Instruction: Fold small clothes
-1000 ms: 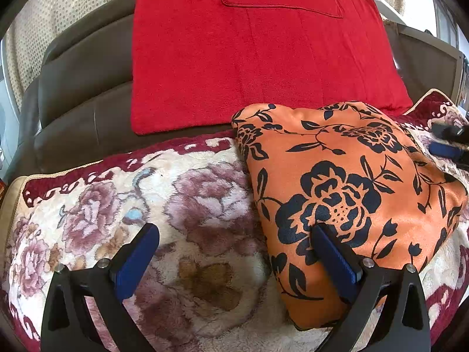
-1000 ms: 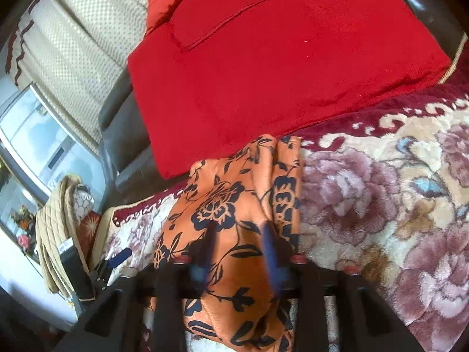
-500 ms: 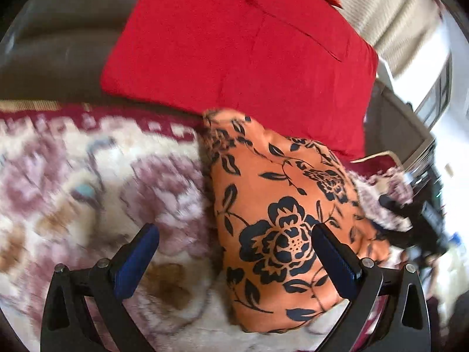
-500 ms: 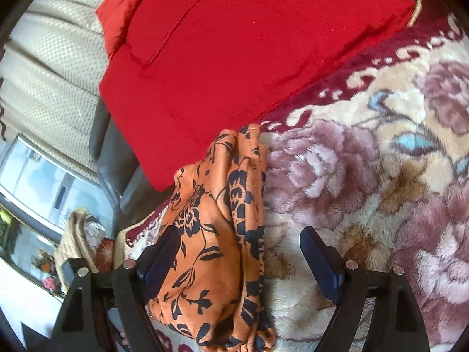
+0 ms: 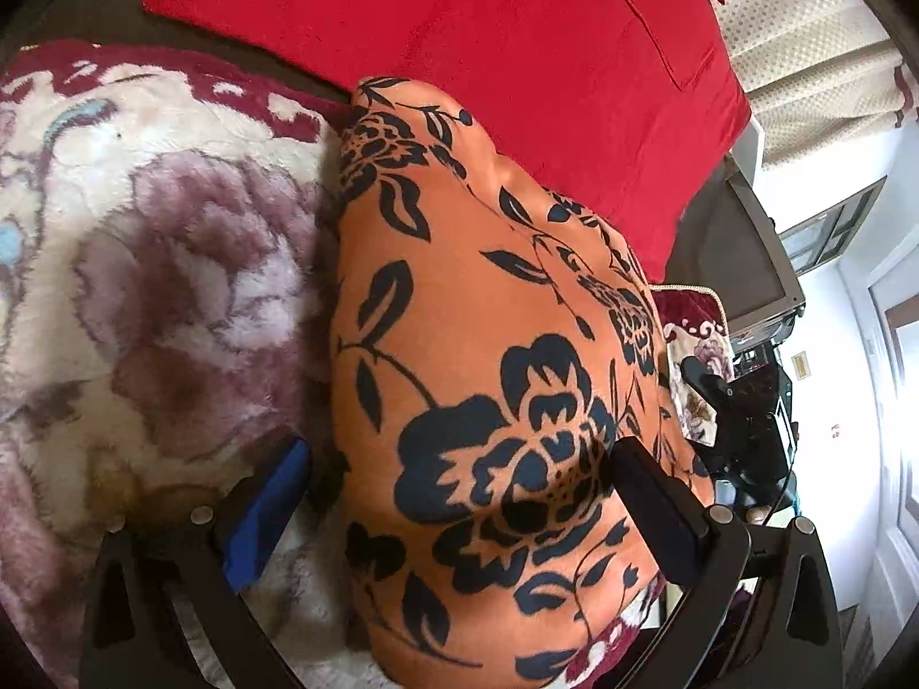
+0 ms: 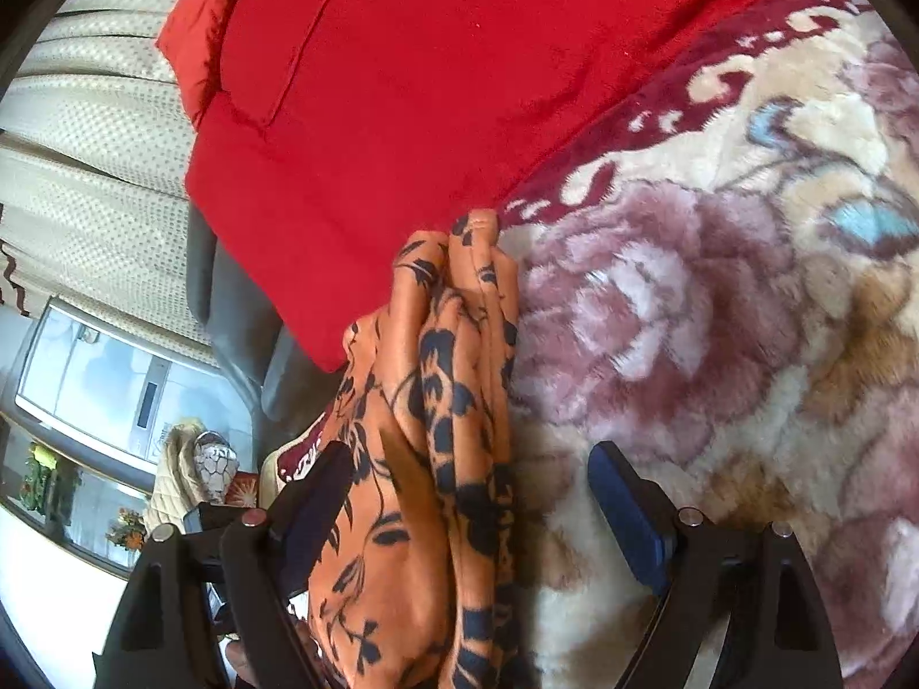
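Observation:
A folded orange cloth with black flowers (image 5: 488, 356) lies on a floral blanket (image 5: 143, 287); in the right wrist view it (image 6: 425, 430) shows as a stacked edge. My left gripper (image 5: 459, 494) is open, its fingers either side of the cloth's near end, holding nothing. My right gripper (image 6: 471, 505) is open, straddling the cloth's folded edge, with the left finger (image 6: 316, 494) over the cloth's far side. The right gripper also shows in the left wrist view (image 5: 741, 419) beyond the cloth.
A red towel (image 5: 488, 46) drapes over the dark sofa back (image 6: 230, 298) behind the cloth. Beige curtains (image 6: 97, 115) hang behind. A window (image 6: 97, 379) and shelf items sit at the left in the right wrist view.
The right gripper opened, letting go of the cloth, then came lower over its folded edge. The left gripper, open throughout, moved closer over the cloth and swung to the right.

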`<action>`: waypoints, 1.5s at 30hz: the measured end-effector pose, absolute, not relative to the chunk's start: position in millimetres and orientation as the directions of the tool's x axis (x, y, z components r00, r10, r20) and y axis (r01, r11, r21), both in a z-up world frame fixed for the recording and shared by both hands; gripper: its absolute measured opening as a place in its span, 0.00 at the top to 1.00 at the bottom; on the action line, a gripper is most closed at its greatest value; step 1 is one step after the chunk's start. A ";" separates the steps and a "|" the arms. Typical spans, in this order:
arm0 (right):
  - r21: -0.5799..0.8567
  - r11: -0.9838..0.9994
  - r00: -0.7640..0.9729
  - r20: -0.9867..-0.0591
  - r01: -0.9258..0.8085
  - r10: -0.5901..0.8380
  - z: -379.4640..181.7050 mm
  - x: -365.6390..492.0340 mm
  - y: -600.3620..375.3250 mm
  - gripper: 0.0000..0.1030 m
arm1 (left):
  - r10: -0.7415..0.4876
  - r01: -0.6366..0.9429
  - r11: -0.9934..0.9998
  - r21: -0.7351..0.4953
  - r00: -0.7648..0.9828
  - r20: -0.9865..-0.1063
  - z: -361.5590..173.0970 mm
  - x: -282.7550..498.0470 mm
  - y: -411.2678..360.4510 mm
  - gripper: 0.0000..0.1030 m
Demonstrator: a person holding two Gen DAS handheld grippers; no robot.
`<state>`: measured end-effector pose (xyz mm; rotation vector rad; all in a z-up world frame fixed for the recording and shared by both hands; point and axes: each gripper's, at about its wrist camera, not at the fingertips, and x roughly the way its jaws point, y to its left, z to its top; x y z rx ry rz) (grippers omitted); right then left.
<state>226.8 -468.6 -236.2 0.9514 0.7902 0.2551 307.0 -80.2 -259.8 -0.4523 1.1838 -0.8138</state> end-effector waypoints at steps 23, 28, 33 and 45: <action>0.535 0.844 0.715 -0.578 -0.032 0.393 -196.8 230.6 -377.8 0.59 | -0.752 0.431 0.650 -0.626 0.247 -0.612 -238.9 292.6 -104.1 0.27; 0.504 0.861 0.745 -0.549 -0.067 0.379 -181.5 210.9 -364.5 0.60 | -0.751 0.471 0.650 -0.596 0.275 -0.601 -221.1 282.6 -96.9 0.32; 0.485 0.868 0.761 -0.523 -0.103 0.383 -165.8 191.6 -346.0 0.60 | -0.752 0.495 0.649 -0.578 0.304 -0.585 -205.6 273.6 -79.0 0.32; 0.532 0.839 0.723 -0.535 -0.113 0.437 -176.1 154.9 -310.5 0.60 | -0.682 0.480 0.717 -0.505 0.334 -0.651 -205.3 225.1 -46.7 0.32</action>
